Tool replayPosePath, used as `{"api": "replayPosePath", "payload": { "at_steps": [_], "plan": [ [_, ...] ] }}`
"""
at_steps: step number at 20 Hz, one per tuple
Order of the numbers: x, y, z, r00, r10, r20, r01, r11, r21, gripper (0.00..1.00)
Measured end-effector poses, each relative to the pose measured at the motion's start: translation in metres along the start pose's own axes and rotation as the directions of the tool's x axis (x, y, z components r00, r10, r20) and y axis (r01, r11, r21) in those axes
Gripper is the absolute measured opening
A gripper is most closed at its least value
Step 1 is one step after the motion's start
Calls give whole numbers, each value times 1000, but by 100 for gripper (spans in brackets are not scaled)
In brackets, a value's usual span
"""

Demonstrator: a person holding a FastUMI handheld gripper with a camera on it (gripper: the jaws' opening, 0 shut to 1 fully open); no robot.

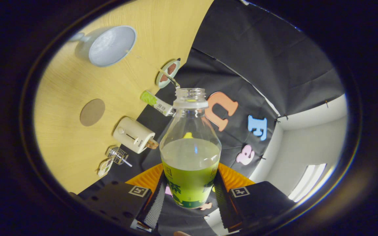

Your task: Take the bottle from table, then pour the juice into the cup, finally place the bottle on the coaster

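So the claw point(189, 196) has the bottle point(190, 154) clamped between both fingers, lifted off the surface point(64, 137), cap off, about half full of green juice. The view is rolled hard, so the wooden surface sits off to one side. Looks like the pickup is done. The cup point(112, 46) is well apart from the bottle's mouth, and whether any juice has gone in is hard to tell. The round brown coaster point(92, 112) is bare, so that placing is left. Also on the surface: a little white toaster point(134, 135), a small plate point(168, 73), a green tube point(157, 103). Pale walls beyond.
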State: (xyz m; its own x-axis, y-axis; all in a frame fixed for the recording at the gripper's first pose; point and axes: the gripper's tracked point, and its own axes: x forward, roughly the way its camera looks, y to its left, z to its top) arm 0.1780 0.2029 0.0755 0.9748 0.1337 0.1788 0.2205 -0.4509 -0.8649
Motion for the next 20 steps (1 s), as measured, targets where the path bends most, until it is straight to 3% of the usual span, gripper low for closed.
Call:
{"api": "replayPosePath", "payload": {
  "at_steps": [11,20],
  "plan": [
    [-3,-1,3,1000,-10,5,9,999,37,76],
    [-9,45,26,993,117,20,-118,947,299,76]
  ]
}}
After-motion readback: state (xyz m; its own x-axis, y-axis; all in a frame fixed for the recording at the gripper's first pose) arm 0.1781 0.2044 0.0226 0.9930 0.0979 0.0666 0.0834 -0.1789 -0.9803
